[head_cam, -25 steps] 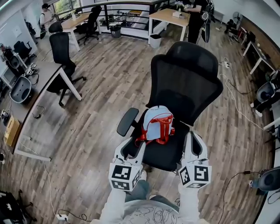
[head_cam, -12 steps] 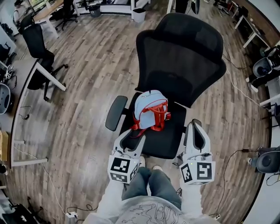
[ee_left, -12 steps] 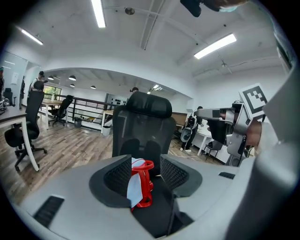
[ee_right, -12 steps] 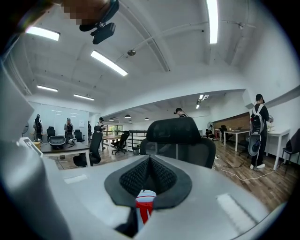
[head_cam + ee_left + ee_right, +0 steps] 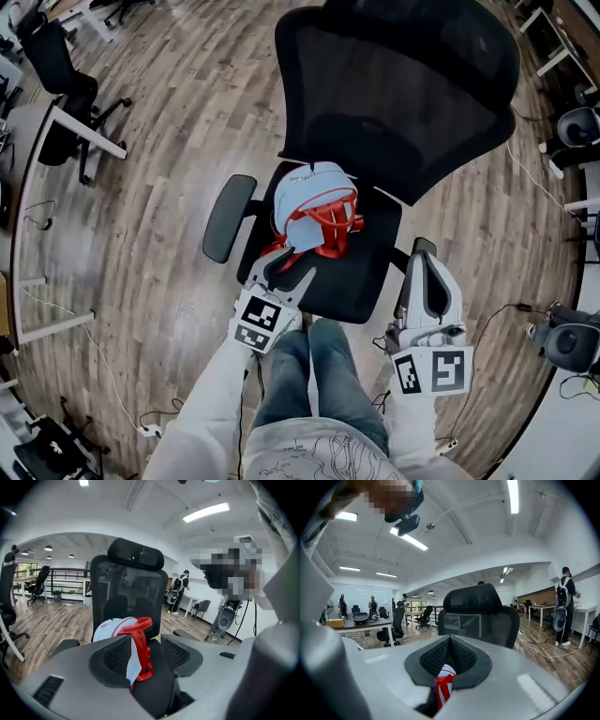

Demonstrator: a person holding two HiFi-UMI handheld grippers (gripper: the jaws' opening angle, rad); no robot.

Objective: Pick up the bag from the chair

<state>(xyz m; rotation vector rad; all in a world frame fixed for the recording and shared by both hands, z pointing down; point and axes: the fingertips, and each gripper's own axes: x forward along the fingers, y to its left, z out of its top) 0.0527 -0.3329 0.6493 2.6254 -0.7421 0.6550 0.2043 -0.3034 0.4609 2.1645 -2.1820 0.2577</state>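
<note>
A light-blue bag (image 5: 307, 194) with red straps (image 5: 330, 217) lies on the seat of a black mesh office chair (image 5: 403, 84). My left gripper (image 5: 286, 268) is open at the seat's front left, its tips right at the bag's lower red strap. In the left gripper view the bag (image 5: 110, 627) and a red strap (image 5: 139, 641) show in the gap between the jaws of the left gripper (image 5: 145, 641). My right gripper (image 5: 424, 249) is shut and hangs over the seat's right edge, apart from the bag. The right gripper view looks over the shut right gripper (image 5: 449, 639) to the chair back (image 5: 480, 616).
The chair's left armrest (image 5: 228, 217) sticks out beside the left gripper. The person's legs (image 5: 309, 366) stand against the seat front. A desk (image 5: 37, 131) and another chair (image 5: 58, 67) are at the far left. Cables (image 5: 492, 319) run over the wooden floor at right.
The view has closed in on the chair. My left gripper has moved forward to the bag's red strap and its jaws now stand apart. The right gripper stays by the seat's right edge.
</note>
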